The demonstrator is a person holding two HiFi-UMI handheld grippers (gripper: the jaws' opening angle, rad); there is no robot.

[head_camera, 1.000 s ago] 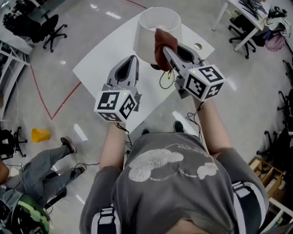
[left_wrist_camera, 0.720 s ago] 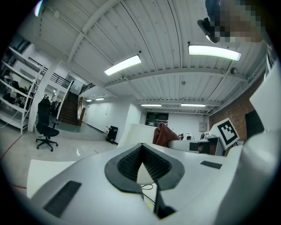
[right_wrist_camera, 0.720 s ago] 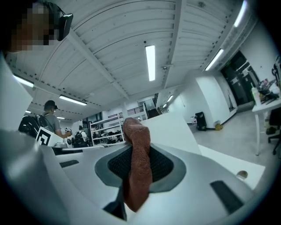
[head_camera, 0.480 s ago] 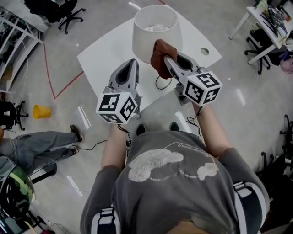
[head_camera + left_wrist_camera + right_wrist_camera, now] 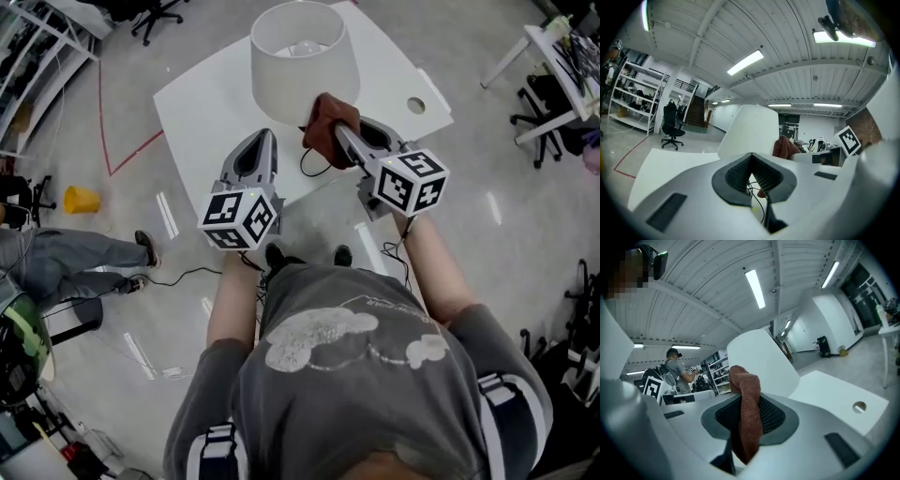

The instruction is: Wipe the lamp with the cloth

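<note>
Lighting: bright, even, from long white ceiling strip lights. Glare: pale streaks on glossy grey floor. Gripper views: strong fisheye bending, dark rounded corners. Focus: mostly sharp.

- Lamp: base and stem hidden under its own shade, ahead of my right hand-held gripper. In the left gripper view, my left hand-held gripper covers its lower part.
- Right jaw tips: buried in the cloth they clamp.
- Cord: one end lost behind the cloth.
- Tabletop: far corner cut by the picture's edge beyond the lamp; near edge covered by both my hand-held grippers.
</note>
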